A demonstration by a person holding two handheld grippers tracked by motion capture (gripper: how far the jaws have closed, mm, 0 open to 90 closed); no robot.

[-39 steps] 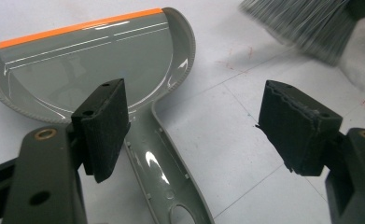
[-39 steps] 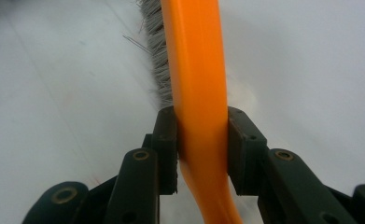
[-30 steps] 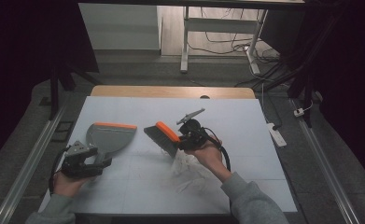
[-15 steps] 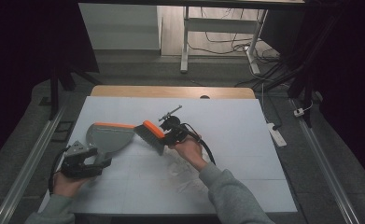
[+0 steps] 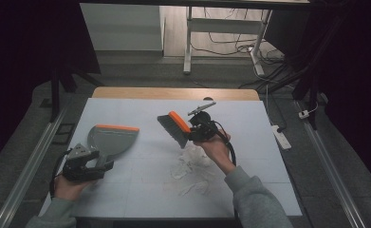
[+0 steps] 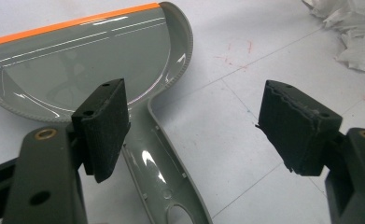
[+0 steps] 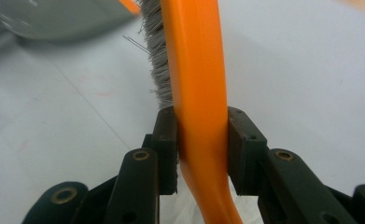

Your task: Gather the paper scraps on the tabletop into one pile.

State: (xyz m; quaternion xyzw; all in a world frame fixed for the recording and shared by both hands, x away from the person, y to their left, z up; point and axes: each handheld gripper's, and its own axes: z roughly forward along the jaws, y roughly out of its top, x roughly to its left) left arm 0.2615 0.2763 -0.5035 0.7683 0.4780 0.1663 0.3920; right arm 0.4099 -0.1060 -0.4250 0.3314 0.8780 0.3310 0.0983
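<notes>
White table (image 5: pixel 126 190): empty dustpan (image 5: pixel 111 139) between spread left gripper (image 6: pixel 194 126) fingers; right gripper (image 7: pixel 201 149) fingers clamp brush (image 7: pixel 196 70).

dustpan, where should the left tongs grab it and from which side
Probably the dustpan handle, the narrow grey strip running back toward the person. It lies flat between the open left tongs, so coming from the near end and closing across its width looks easiest. The pan itself is wide and shallow, harder to pinch.
</notes>
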